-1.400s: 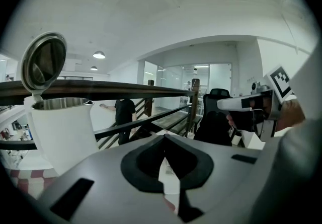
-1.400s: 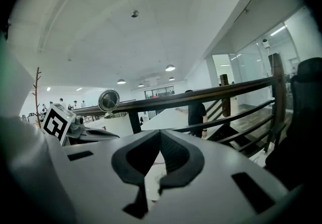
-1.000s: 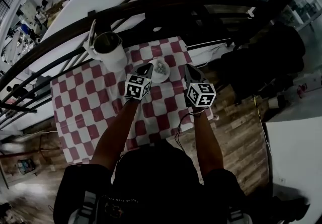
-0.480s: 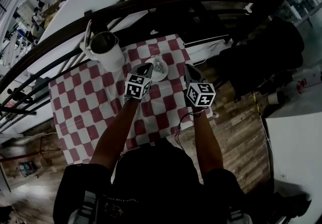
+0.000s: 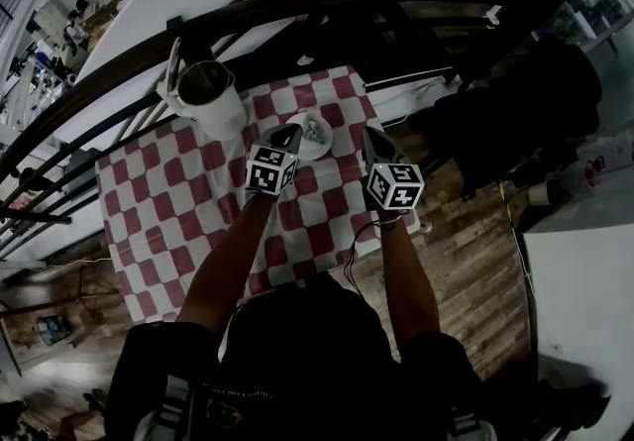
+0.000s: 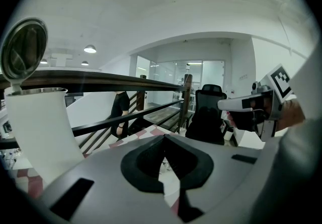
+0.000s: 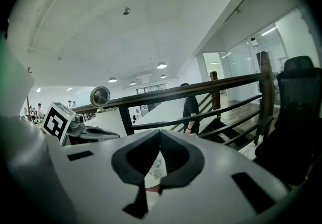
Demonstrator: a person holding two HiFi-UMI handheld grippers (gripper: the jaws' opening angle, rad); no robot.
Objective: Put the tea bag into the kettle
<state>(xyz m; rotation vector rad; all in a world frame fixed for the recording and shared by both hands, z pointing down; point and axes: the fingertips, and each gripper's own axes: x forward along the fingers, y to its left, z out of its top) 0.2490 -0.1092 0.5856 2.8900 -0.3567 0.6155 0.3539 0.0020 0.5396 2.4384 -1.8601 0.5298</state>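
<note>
A white kettle (image 5: 216,100) with its lid (image 6: 23,48) flipped up stands at the far left corner of the checked table (image 5: 168,211). To its right is a small white bowl (image 5: 315,137) of tea bags (image 7: 156,166). My left gripper (image 5: 288,136) hovers at the bowl's near left edge, its jaws shut and empty. In the left gripper view the kettle (image 6: 37,132) rises close on the left. My right gripper (image 5: 370,140) hangs over the table's right edge, to the right of the bowl, also shut with nothing in it.
A dark railing (image 5: 297,8) runs just behind the table, with a stairwell beyond it. Wooden floor (image 5: 485,271) lies to the right of the table. A person (image 7: 192,109) stands on the stairs behind the railing.
</note>
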